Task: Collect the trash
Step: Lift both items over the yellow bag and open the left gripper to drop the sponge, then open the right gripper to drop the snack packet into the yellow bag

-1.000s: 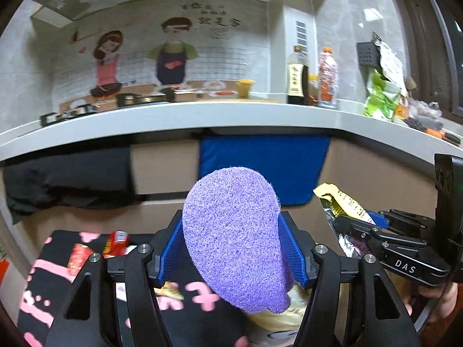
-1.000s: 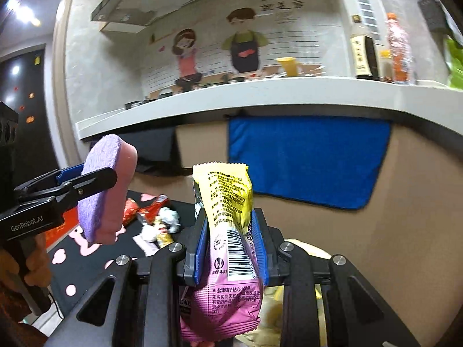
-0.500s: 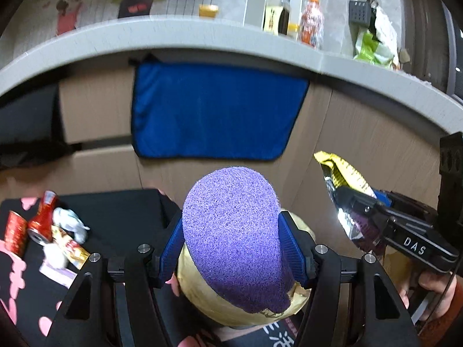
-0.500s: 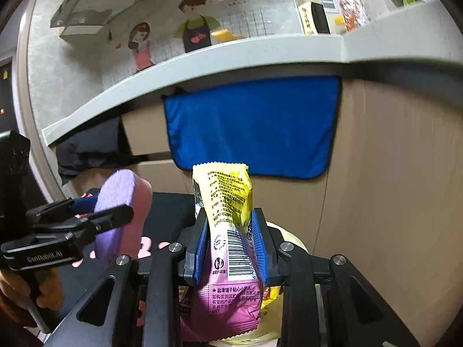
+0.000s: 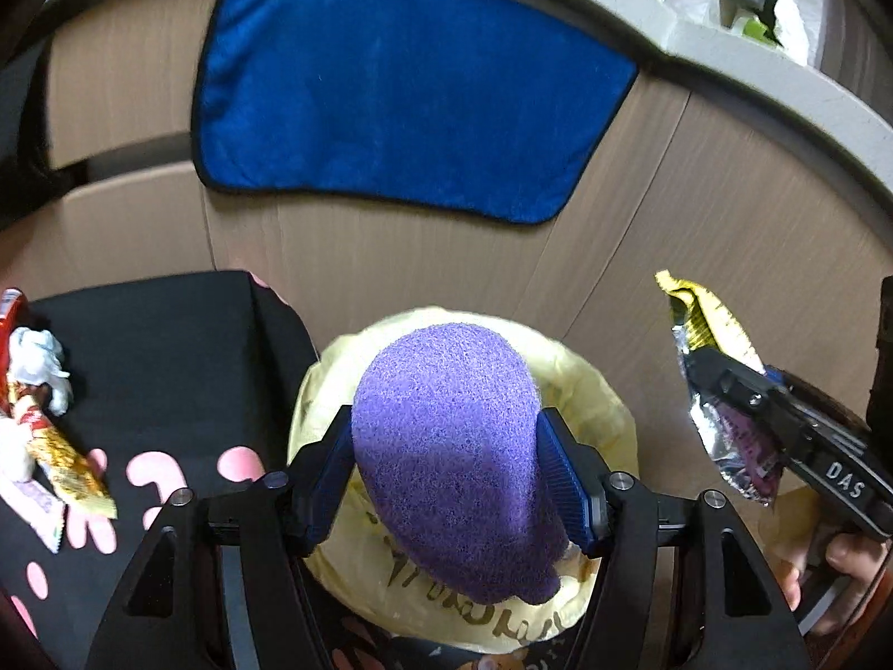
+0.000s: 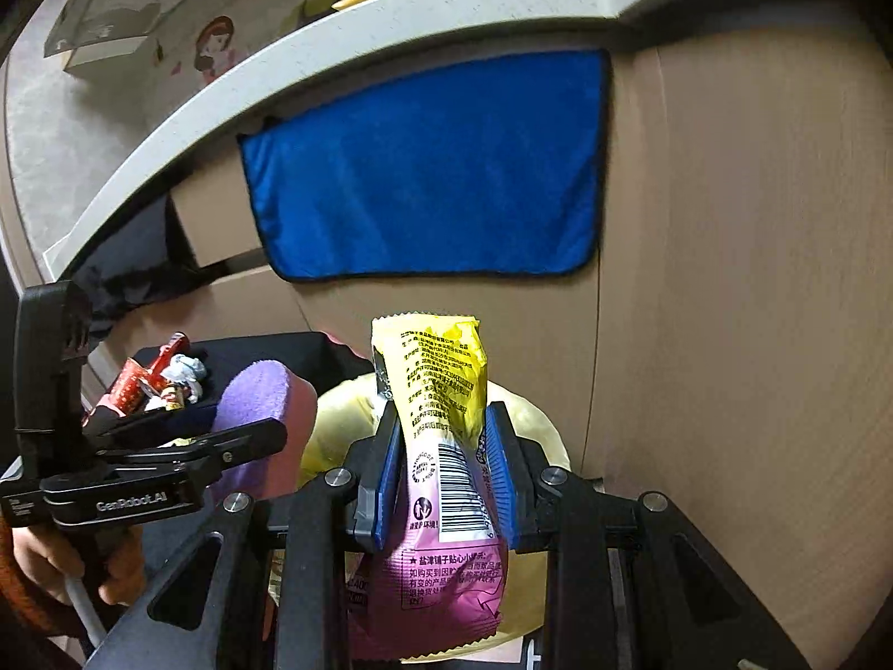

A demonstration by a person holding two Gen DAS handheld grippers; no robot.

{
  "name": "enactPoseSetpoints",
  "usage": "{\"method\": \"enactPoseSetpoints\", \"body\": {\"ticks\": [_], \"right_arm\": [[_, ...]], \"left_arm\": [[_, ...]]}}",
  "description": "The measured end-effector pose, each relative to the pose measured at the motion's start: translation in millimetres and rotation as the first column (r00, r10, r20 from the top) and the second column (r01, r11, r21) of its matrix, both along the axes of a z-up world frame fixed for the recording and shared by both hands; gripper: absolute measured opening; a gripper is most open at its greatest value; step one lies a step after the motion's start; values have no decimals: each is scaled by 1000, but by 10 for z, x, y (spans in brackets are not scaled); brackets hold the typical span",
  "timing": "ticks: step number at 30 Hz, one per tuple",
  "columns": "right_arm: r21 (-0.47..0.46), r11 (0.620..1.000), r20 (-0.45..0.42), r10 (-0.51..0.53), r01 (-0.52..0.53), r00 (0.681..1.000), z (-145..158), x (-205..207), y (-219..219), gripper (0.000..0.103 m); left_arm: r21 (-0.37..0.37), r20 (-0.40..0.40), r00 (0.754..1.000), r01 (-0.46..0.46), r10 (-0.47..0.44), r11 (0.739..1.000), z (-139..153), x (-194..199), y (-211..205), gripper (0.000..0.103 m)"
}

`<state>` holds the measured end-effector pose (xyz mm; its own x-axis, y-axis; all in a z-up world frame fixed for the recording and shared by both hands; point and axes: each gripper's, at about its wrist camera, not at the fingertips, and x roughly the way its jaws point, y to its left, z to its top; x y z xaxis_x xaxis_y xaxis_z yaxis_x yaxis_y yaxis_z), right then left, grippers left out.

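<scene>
My left gripper (image 5: 446,474) holds a purple sponge (image 5: 446,391) between its blue pads, right above the yellow-lined trash bin (image 5: 591,391). Its jaws are opening slightly, with the pads still on the sponge. My right gripper (image 6: 443,474) is shut on a yellow and pink snack wrapper (image 6: 435,379), also above the bin (image 6: 340,407). In the left wrist view the right gripper (image 5: 720,385) and its wrapper (image 5: 709,329) hang to the right of the bin. The right wrist view shows the left gripper (image 6: 262,430) with the sponge (image 6: 262,391) on the left.
Left of the bin lies a black mat with pink marks (image 5: 167,335), carrying a gold wrapper (image 5: 61,446), a crumpled tissue (image 5: 39,363) and a red can (image 6: 128,385). A blue towel (image 5: 402,84) hangs on the wooden cabinet front close behind the bin.
Both grippers have sunk and tipped downward toward the yellow bin, each still holding its item. The counter and wall picture have slid up out of the left view.
</scene>
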<state>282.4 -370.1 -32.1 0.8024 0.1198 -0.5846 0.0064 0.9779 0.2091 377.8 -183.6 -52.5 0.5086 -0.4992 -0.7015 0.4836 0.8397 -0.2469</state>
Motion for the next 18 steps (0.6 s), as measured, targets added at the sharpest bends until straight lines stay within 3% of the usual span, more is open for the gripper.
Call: {"method": "enactPoseSetpoints", "body": {"ticks": [5,18], "right_arm": [[4,1000,-20,-8,8,1000,-55,41,-22,27],[31,999,-61,11,-9,998,-239,272,137,31]], "left_arm": [[-50,-80,997,11,-15,999,-173,110,1,75],[-22,-6,996,-89,89,996,26,1,569,76]]}}
